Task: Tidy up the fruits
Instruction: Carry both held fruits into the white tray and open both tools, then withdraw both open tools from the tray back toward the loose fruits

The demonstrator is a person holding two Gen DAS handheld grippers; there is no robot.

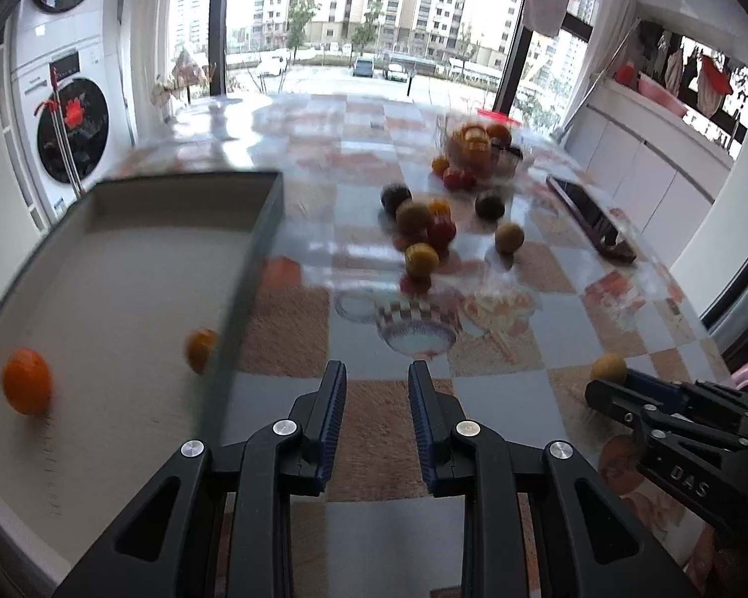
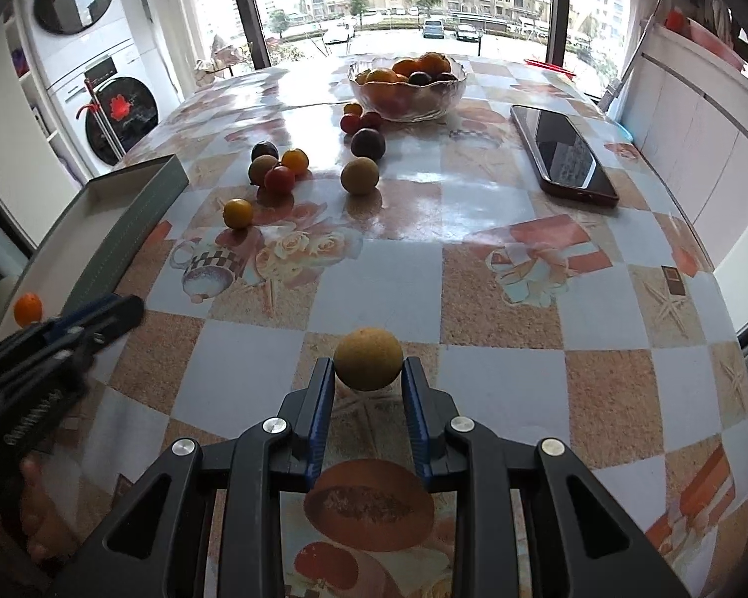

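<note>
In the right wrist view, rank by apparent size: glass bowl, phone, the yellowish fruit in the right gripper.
1-2. glass bowl and phone: look alike, no ranking.
3. yellowish fruit, inflated by nearness to the camera.

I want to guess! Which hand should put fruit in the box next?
Probably the right gripper: its fingers already grip a yellow fruit. The left gripper holds nothing, though it's nearer the box.

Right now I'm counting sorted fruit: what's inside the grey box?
The grey box holds two orange fruits on its pale floor. Its nearest corner lies out of frame, so more could be there.
</note>
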